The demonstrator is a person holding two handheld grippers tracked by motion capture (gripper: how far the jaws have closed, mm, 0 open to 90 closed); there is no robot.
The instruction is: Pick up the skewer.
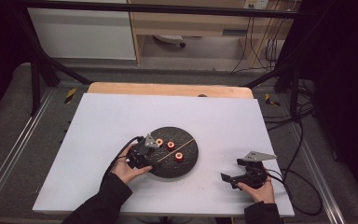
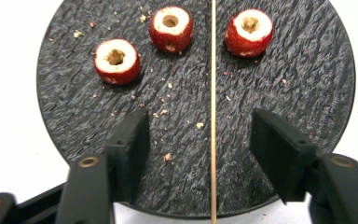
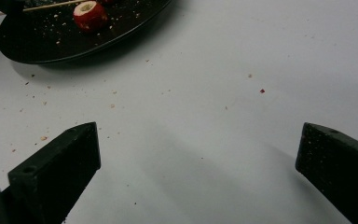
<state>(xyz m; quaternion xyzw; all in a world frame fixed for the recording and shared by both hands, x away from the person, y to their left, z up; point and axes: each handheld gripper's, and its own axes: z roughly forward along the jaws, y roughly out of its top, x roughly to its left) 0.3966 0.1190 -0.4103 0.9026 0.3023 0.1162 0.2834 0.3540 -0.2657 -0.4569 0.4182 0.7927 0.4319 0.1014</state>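
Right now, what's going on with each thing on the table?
Wooden skewer: lying flat across the plate, between the left tool's jaws, not pinched.
Three cored red fruits: upright, hollow side up, unskewered.
Black slate plate: crumb-covered.
Left tool: partly open over the skewer.
Right tool: wide open, empty.

no readable text, no labels, no brands, no numbers, no legible signs anywhere
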